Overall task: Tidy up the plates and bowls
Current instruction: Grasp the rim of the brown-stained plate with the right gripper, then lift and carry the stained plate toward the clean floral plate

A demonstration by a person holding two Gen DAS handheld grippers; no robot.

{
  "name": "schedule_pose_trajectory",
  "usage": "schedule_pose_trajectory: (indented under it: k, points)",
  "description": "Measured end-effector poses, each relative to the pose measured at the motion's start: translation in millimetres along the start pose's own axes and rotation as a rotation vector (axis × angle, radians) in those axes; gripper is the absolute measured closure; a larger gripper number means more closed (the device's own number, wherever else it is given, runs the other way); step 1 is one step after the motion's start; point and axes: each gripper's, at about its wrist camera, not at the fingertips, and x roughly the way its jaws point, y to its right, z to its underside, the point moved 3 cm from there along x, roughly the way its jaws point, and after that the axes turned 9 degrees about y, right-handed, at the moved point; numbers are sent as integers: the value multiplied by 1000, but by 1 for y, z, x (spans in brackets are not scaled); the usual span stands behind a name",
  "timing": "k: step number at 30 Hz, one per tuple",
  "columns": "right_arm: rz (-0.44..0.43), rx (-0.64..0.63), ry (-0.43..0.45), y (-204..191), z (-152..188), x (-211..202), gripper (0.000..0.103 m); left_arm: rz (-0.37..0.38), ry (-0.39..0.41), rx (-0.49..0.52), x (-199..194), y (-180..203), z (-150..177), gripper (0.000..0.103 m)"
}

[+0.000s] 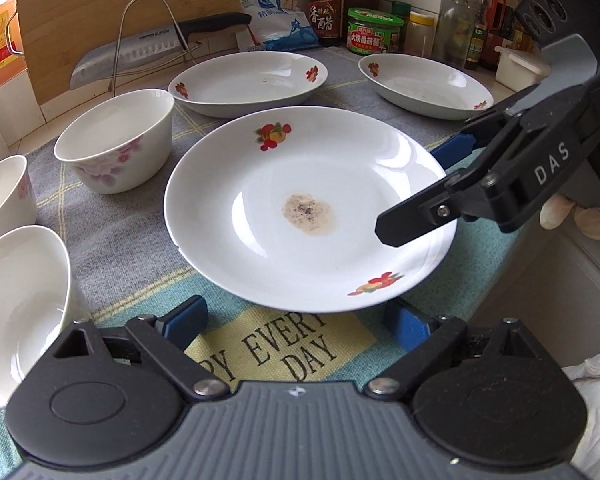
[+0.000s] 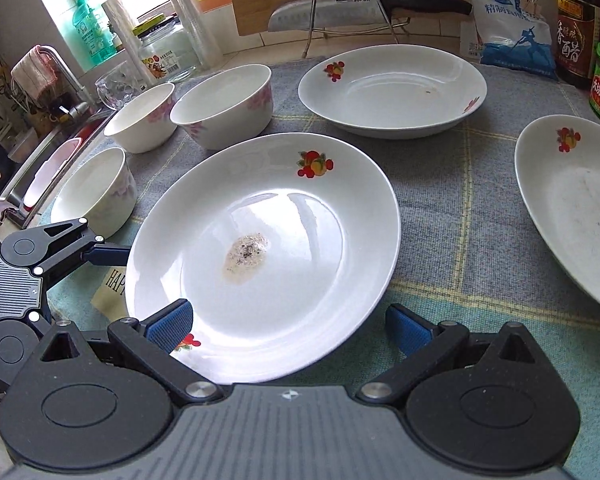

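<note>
"SUPOR" on the knife (image 1: 140,50), "DAS" on the right hand-held gripper (image 1: 420,184)

The stained plate (image 1: 308,208) is viewed close and low by both wrist cameras — from its near edge in the left view, from its right side in the right view (image 2: 260,256). Shared in the background are the bowls and the knife (image 1: 140,52) by the wall.
</note>
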Motion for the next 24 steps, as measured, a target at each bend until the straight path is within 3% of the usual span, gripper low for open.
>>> schedule_pose_trajectory:
  k: [4,18,24]
  points:
    - [-25,1,-4,4,-6,4,0,-11,2,-5,3,0,1,0]
    - [-99,-134,-81,12,-35,31,0,7,29,9,7,-4,-1,0]
    - [-164,-137,-104,19,-48,38,0,30,47,32,8,-5,-1,0]
